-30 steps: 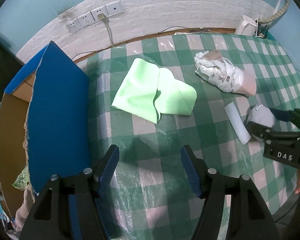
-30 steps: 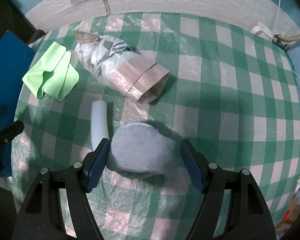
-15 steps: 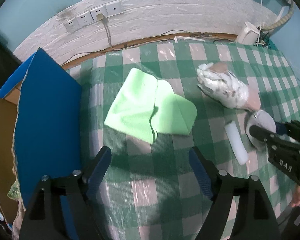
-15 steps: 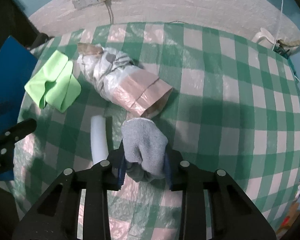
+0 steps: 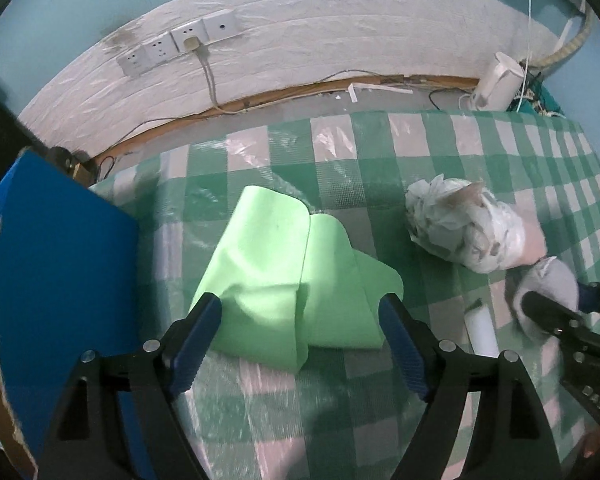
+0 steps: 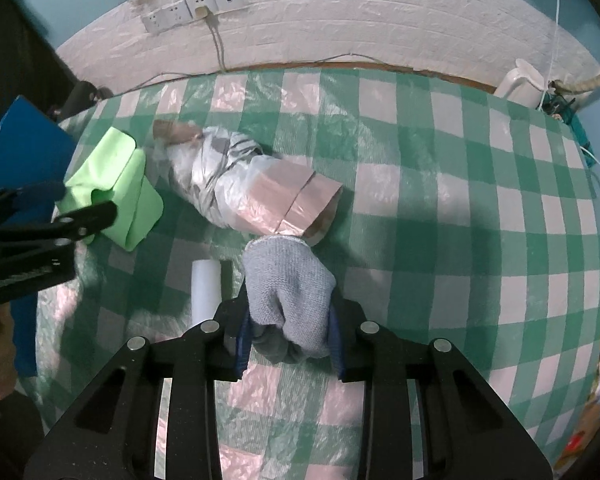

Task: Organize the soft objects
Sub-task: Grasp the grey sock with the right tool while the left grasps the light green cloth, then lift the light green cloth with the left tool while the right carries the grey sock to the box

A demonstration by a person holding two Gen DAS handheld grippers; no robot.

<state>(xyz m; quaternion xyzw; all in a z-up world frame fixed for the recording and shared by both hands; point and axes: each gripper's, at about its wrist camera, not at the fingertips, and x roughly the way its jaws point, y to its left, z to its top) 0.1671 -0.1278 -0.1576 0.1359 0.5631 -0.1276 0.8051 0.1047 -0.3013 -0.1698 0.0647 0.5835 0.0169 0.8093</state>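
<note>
Wall sockets [image 5: 180,46], checked tablecloth [image 5: 332,148], blue box [image 5: 56,264]

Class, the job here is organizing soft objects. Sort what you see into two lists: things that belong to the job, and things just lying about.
Belongs to the job:
- green cloth, between the open left gripper jaws
- grey knitted piece, clamped in the right gripper
- plastic-wrapped bundle
- blue box, possibly the container

Just lying about:
- white tube
- wall sockets
- cable

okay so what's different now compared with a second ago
The right gripper closed on the grey knitted sock, bunching it. The left gripper opened wider and advanced over the light green folded cloth. The plastic-wrapped bundle and white foam tube stayed put.
</note>
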